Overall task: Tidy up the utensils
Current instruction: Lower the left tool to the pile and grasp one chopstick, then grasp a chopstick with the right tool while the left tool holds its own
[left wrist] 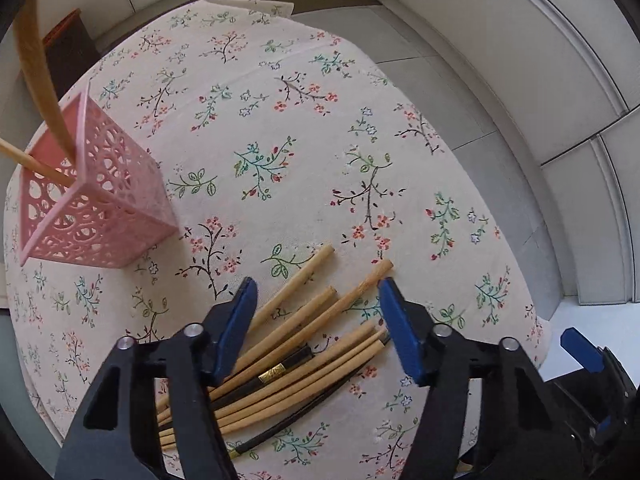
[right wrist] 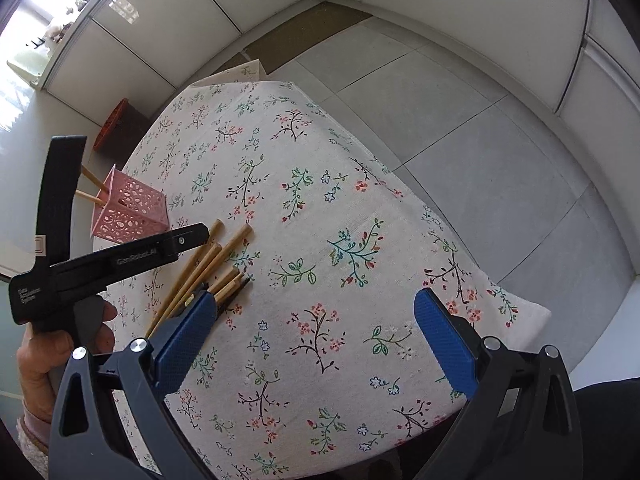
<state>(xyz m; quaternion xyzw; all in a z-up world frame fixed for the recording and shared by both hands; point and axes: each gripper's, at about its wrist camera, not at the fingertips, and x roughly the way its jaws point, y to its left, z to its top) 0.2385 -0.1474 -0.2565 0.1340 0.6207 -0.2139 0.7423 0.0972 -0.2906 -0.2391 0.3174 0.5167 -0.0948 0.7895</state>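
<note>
A pile of several wooden and black chopsticks (left wrist: 304,336) lies on the floral tablecloth (left wrist: 280,120). My left gripper (left wrist: 316,300) is open and hovers right over the pile, its blue fingers either side of the sticks, holding nothing. A pink perforated holder (left wrist: 100,204) stands to the left with two wooden utensils (left wrist: 36,60) in it. In the right wrist view my right gripper (right wrist: 316,332) is open and empty above bare cloth, right of the chopsticks (right wrist: 208,268), the left gripper (right wrist: 192,236) and the pink holder (right wrist: 128,212).
The table's right edge (right wrist: 500,292) drops to grey floor tiles (right wrist: 480,128). A dark bin with an orange rim (right wrist: 120,120) stands on the floor beyond the table's far left. White wall panels surround the room.
</note>
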